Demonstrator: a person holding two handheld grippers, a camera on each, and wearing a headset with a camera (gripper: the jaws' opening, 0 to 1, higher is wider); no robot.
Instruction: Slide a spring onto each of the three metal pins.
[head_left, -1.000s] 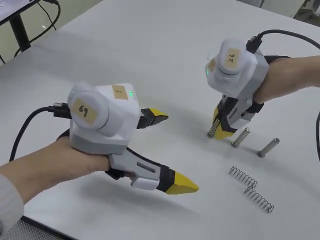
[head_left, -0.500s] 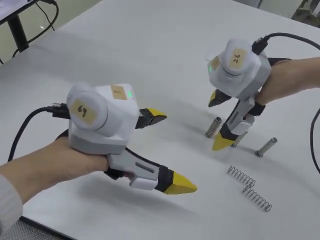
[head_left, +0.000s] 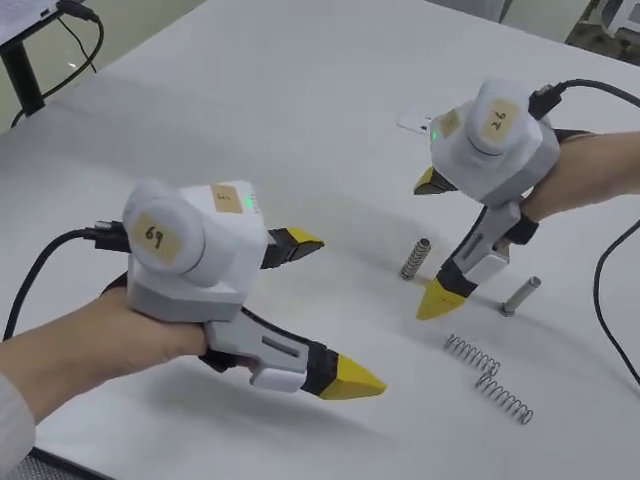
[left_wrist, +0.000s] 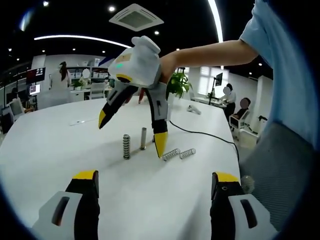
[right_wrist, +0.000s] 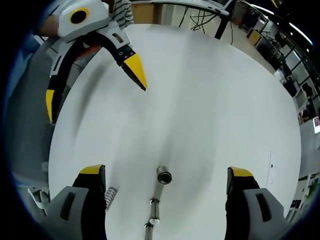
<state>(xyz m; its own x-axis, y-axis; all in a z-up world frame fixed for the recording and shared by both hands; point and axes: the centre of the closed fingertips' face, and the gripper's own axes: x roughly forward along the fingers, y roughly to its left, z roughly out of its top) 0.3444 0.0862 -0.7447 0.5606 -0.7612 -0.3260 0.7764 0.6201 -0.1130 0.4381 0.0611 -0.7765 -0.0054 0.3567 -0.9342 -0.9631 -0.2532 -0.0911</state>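
Workbench (head_left: 250, 90): white top, with an open-plan office behind it (seen from the left gripper view).
Left gripper (head_left: 328, 310): held low at the near left, jaws spread wide, nothing between them, well apart from the parts.
Right gripper (head_left: 430, 242): held over the pins, jaws wide apart, gripping nothing; its lower yellow tip is just beside the sprung pin (contact cannot be told).
Sprung pin (head_left: 415, 258): upright on the workbench, a spring coiled round its shaft.
Bare pin (head_left: 519, 296): right of the right gripper's lower jaw, no spring on it.
First loose spring (head_left: 470, 353): lying flat, nearer the person than the pins.
Second loose spring (head_left: 505, 398): lying flat, roughly end to end with the first loose spring.
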